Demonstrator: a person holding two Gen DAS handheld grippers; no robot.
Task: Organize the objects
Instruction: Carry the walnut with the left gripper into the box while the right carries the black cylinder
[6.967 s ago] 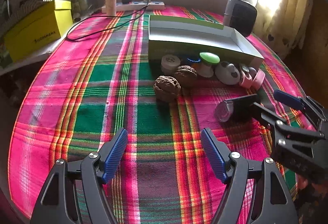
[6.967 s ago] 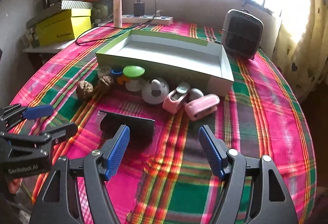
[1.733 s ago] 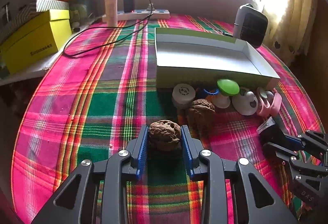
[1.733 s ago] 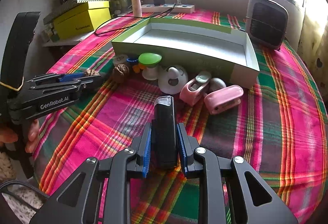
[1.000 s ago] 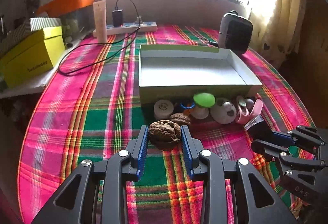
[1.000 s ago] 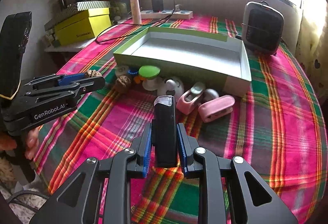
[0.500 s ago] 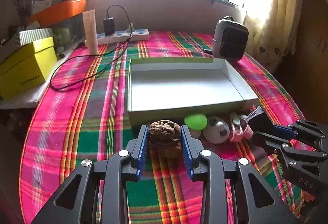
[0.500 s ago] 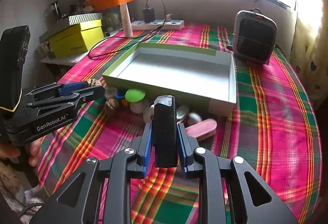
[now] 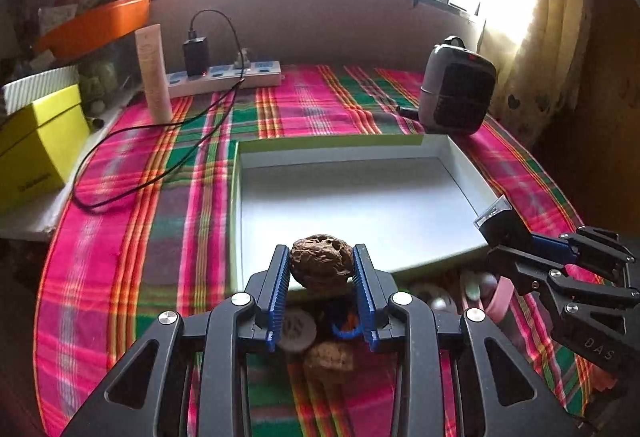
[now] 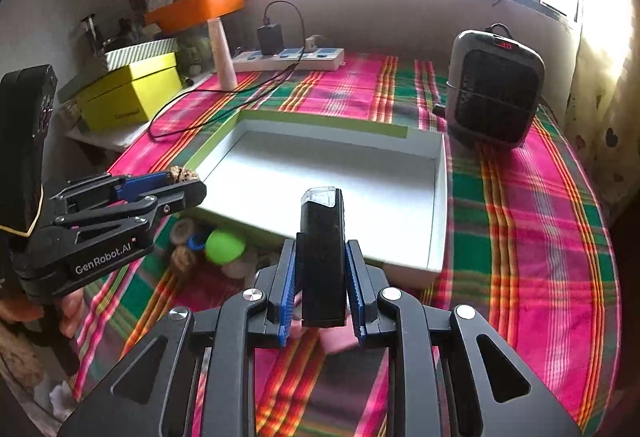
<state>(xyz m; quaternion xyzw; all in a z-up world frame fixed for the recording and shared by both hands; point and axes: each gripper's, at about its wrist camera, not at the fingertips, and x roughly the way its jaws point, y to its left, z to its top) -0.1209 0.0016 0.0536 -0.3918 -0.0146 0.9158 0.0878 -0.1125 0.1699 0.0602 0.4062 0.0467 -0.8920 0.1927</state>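
Ahead of both our grippers the white tray (image 9: 360, 205) lies open on the plaid cloth (image 9: 168, 221), a heater (image 10: 494, 97) beyond its far corner. Our left gripper (image 9: 322, 277) is clamped on a walnut (image 9: 321, 262) over the tray's near wall, and our right gripper (image 10: 320, 285) pinches a black case (image 10: 322, 257) upright above the near edge. Below us, against that wall, sit a second walnut (image 9: 328, 359), a green cap (image 10: 225, 246) and a blue ring (image 9: 344, 329).
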